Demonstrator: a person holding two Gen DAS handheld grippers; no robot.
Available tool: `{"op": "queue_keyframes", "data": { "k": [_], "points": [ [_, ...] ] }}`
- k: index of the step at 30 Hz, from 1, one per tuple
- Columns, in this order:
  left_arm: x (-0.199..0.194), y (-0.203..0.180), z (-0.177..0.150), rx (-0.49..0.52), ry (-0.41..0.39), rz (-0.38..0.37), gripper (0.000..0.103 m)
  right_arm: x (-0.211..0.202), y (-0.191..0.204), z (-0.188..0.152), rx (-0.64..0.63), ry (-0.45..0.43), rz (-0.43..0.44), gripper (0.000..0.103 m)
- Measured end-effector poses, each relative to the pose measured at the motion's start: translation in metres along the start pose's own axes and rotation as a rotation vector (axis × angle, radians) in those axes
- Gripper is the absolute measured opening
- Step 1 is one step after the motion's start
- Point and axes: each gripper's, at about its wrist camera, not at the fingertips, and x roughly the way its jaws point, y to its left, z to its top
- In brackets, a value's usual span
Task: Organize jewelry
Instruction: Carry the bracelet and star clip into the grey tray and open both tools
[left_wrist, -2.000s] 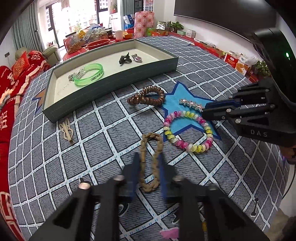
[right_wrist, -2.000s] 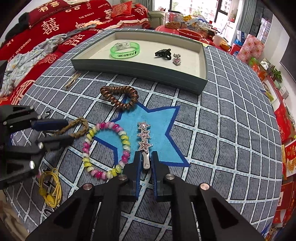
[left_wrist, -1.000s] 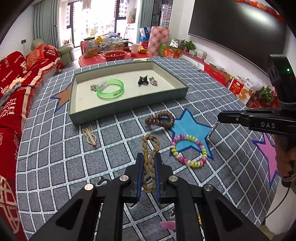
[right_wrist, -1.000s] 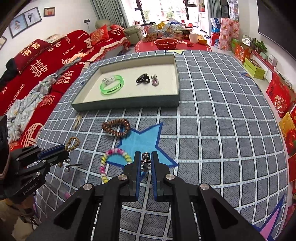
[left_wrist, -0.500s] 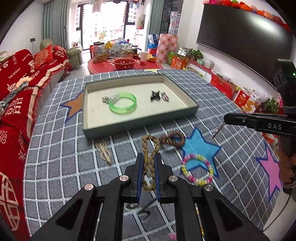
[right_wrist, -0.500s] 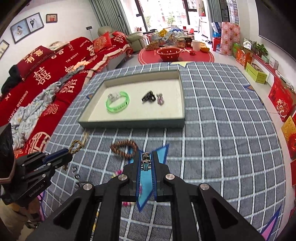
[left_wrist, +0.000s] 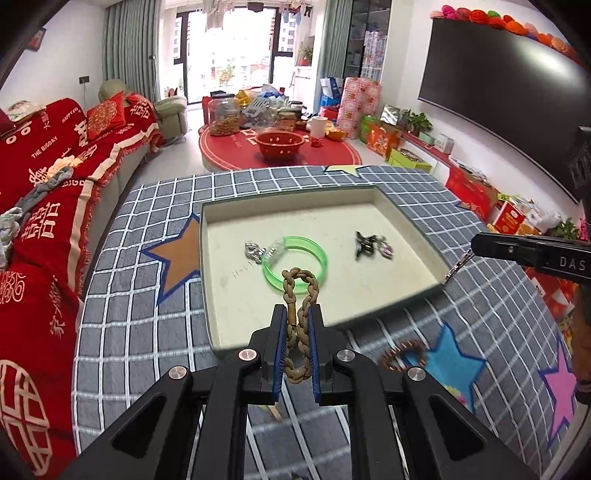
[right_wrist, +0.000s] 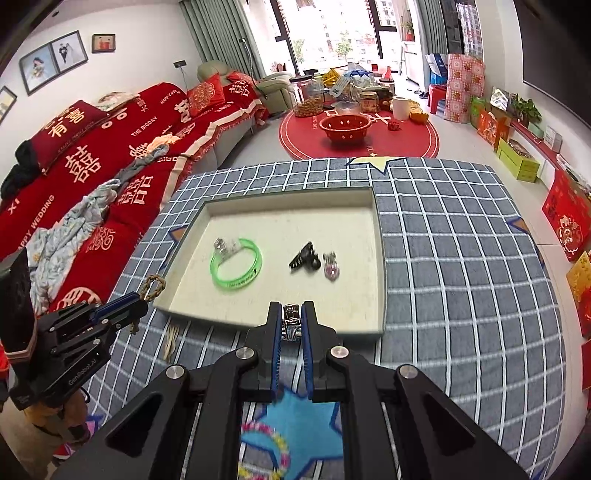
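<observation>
Braided tan cord (left_wrist: 298, 317) is clamped in my left gripper (left_wrist: 298, 326); my right gripper (right_wrist: 291, 325) pinches a silver clip (right_wrist: 291, 320) at the tray (right_wrist: 380, 266) edge.

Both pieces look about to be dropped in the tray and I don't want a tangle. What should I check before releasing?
1. Left gripper shut on the braided bracelet: ok.
2. Right gripper shut on the silver hair clip: ok.
3. Tray has bare floor free for both pieces: ok.
4. Braided bracelet clear of the green bangle: cannot tell; they overlap in the left wrist view.
5. Hair clip past the tray's near wall: cannot tell; it sits right over the rim in the right wrist view.
6. Black claw clip and small charm away from the drop spots: ok.
</observation>
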Motion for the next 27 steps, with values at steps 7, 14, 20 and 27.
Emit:
{"op": "queue_keyframes", "data": {
  "k": [7, 14, 20, 27],
  "points": [
    [0.045, 0.014, 0.008, -0.013, 0.084, 0.019, 0.025, 0.042, -0.008, 0.016, 0.026, 0.065, 0.01, 0.011],
    [0.079, 0.018, 0.013, -0.011, 0.134, 0.045, 0.025, 0.08, -0.021, 0.022, 0.065, 0.118, 0.011, 0.011],
    [0.098, 0.019, 0.019, -0.016, 0.15, 0.083, 0.025, 0.099, -0.034, 0.033, 0.111, 0.116, 0.012, 0.011],
    [0.109, 0.016, 0.025, 0.009, 0.141, 0.136, 0.025, 0.122, -0.05, 0.036, 0.171, 0.126, -0.01, 0.011]
  ]
}}
